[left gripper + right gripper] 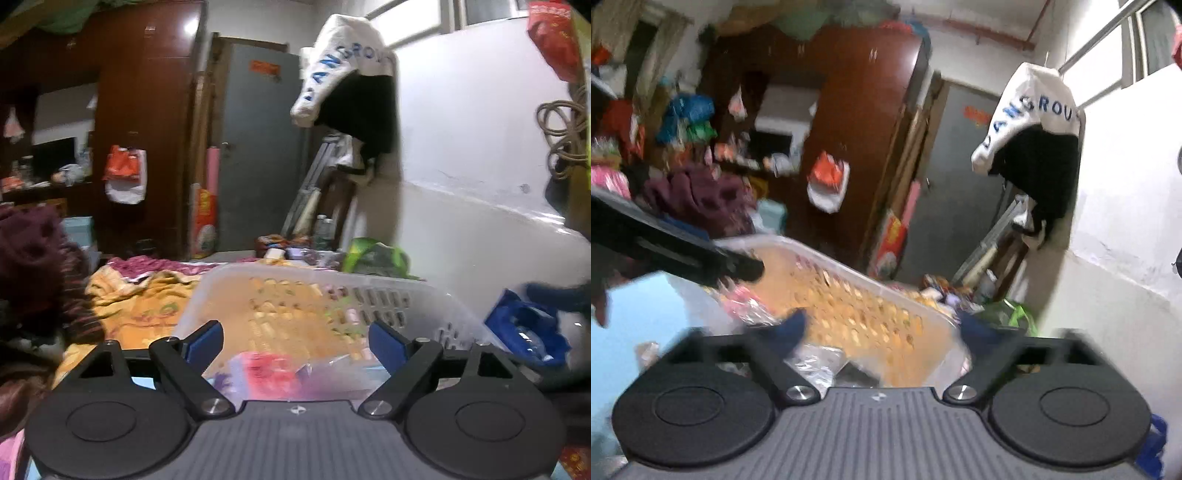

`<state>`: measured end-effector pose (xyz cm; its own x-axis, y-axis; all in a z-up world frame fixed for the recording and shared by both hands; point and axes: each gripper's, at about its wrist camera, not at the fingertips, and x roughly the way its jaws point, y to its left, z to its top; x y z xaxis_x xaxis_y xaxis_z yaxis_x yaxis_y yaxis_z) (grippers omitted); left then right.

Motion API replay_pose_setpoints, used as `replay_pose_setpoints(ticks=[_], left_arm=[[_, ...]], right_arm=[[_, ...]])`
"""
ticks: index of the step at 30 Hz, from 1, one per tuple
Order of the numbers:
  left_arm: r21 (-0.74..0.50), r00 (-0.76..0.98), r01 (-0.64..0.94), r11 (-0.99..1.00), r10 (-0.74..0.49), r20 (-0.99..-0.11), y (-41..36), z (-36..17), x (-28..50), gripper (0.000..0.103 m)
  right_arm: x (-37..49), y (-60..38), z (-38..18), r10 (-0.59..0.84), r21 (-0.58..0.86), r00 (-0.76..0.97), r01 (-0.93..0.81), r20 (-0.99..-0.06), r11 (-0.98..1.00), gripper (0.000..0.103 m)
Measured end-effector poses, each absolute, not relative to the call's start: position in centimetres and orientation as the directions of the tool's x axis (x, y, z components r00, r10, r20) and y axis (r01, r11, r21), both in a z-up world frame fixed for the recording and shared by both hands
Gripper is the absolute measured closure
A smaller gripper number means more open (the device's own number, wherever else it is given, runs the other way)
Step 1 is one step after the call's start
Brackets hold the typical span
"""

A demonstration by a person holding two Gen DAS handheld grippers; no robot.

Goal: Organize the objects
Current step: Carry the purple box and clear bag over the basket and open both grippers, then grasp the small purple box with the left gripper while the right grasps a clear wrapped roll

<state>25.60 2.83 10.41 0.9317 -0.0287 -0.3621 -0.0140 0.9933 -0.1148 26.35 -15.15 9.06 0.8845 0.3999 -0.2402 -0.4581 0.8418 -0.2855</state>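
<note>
Packets inside the translucent white plastic basket with slotted walls [388, 299] are what my next move turns on, and they lie dead ahead of my left gripper [297, 341]. Its blue-padded jaws stand wide apart with nothing between them. Just beyond and below the fingertips, low in the near end of the basket, sits a pink and red crinkly plastic packet [269, 373], so from the left side the reach is straight forward and slightly down. The basket's long axis runs away from that gripper, toward the far wall.

From my right gripper [882, 328] the same basket [827, 258] lies ahead and to the left, its long axis slanting from upper left to lower right across the fingertips. These jaws are also spread, holding nothing. Clear crinkled wrappers [812, 363] lie just under the left fingertip, and a pink wrapped packet [738, 301] sits further left, under the dark body of my other gripper.

I judge the left gripper the nearer and better aligned for the pink and red packet; the right is closer to the clear wrappers. Motion blur hides finer detail.
</note>
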Motion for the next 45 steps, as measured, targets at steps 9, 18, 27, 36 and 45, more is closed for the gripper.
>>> replay_pose_setpoints(ticks=[9,18,27,36,45], left_arm=[[-0.062,0.934,0.084,0.995,-0.100,-0.342,4.1,2.8,12.8,0.005],[-0.151,0.900,0.076,0.986,-0.133,-0.415,5.6,0.7,13.1,0.005],[-0.114,0.858,0.143,0.983,-0.181,-0.481,3.7,0.4,13.9,0.005],[-0.042,0.855,0.080,0.996,-0.090,-0.511,1.4,0.4,15.0,0.008],[-0.154,0.884,0.108,0.982,-0.166,-0.437,3.1,0.2,14.0,0.060]], right_arm=[[20.5,-21.9,3.3,0.487,-0.207,0.817,-0.557,-0.308,0.804,0.013],[24.0,-21.4,-0.1,0.524,-0.075,0.678,-0.645,-0.516,0.761,0.045],[23.4,-20.6,-0.8,0.488,-0.105,0.684,-0.632,-0.542,0.768,0.058],[23.2,-21.3,-0.2,0.473,-0.137,0.759,-0.580,-0.447,0.803,0.058],[23.0,-23.6,0.6,0.503,-0.026,0.794,-0.543,-0.341,0.839,0.058]])
